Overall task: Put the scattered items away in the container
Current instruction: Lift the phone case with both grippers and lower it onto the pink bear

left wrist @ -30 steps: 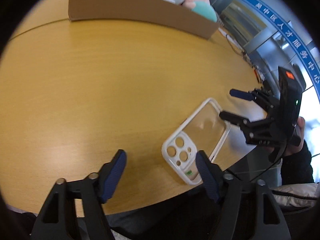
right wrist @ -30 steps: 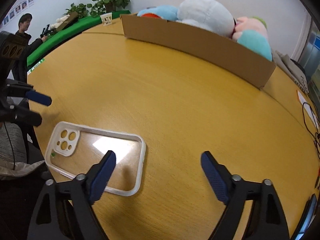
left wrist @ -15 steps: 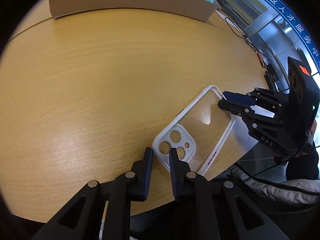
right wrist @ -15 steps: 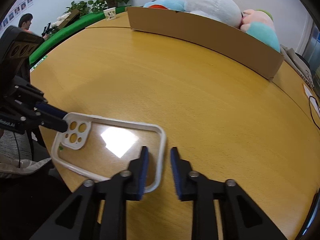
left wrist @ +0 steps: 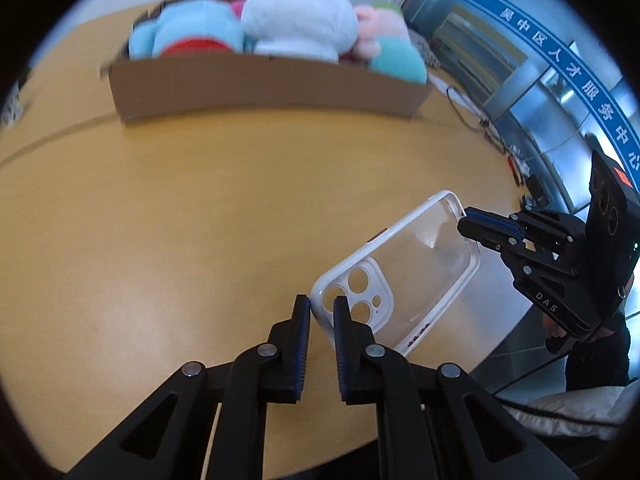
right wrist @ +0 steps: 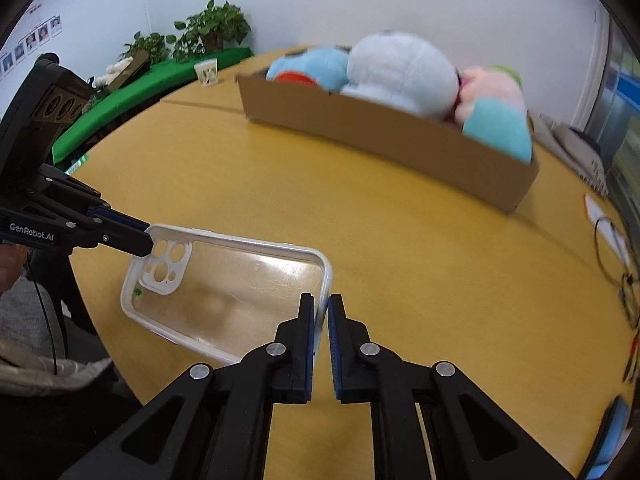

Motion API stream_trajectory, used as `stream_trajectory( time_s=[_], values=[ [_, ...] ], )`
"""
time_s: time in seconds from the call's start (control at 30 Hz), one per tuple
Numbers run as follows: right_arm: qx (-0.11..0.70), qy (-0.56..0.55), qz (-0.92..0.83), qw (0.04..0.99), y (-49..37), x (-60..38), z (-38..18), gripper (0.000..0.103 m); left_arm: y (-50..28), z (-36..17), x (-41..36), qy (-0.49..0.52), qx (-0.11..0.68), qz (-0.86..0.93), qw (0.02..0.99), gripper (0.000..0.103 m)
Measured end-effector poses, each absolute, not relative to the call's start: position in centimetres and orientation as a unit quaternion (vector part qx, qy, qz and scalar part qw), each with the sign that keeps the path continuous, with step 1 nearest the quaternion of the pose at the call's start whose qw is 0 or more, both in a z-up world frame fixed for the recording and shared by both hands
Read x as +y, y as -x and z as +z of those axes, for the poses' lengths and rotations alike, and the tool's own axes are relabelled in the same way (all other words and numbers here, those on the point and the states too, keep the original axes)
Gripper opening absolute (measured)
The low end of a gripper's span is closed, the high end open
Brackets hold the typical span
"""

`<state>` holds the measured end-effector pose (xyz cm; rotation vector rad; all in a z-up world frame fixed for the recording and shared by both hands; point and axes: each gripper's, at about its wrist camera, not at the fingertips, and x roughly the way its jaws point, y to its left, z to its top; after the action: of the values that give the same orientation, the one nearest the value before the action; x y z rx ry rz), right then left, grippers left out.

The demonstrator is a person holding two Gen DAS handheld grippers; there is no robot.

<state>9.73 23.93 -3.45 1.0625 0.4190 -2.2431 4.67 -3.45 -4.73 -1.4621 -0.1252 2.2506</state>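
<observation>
Cardboard box [left wrist: 264,84] with plush toys [left wrist: 298,22], seemingly full

Phone case [left wrist: 404,276]: clear glossy plastic back, faint scuffs, opaque white smooth rim.
Table [right wrist: 400,240]: yellow wood-grain top, smooth, soft sheen.
Box [right wrist: 384,136]: brown cardboard, matt.
Plush toys [right wrist: 400,72] in box: fuzzy cloth, blue, white, pink.
Left gripper [left wrist: 321,316]: matt black plastic arms, shiny metal rivets, ribbed blue pads.
Right gripper [right wrist: 321,316]: same matt black plastic, metal rivets, blue ribbed pads.
Cup [right wrist: 207,72] far back: looks like paper.
</observation>
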Motion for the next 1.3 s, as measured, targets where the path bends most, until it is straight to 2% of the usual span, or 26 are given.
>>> stream_trajectory(
  time_s=[0.43,0.7,0.9,1.13,1.3],
  values=[
    [0.203,-0.277,-0.901,0.264,2.8,18.5,9.3,0.008,9.5,8.7,-4.7,0.400,0.029,0.888,0.224,0.010],
    [0.181,-0.248,-0.924,0.227,13.1,16.5,14.3,0.008,20.6,12.7,-4.2,0.371,0.061,0.901,0.216,0.009],
    [0.161,-0.273,-0.927,0.201,21.0,15.8,13.2,0.009,29.3,10.8,-3.1,0.384,0.052,0.894,0.227,0.009],
    [0.121,-0.341,-0.917,0.169,28.3,17.1,6.2,0.009,36.5,4.1,-1.1,0.434,0.032,0.871,0.227,0.007],
    [0.112,-0.378,-0.906,0.156,31.1,18.0,3.1,0.008,38.2,1.9,-0.6,0.445,0.024,0.867,0.224,0.007]
  ],
)
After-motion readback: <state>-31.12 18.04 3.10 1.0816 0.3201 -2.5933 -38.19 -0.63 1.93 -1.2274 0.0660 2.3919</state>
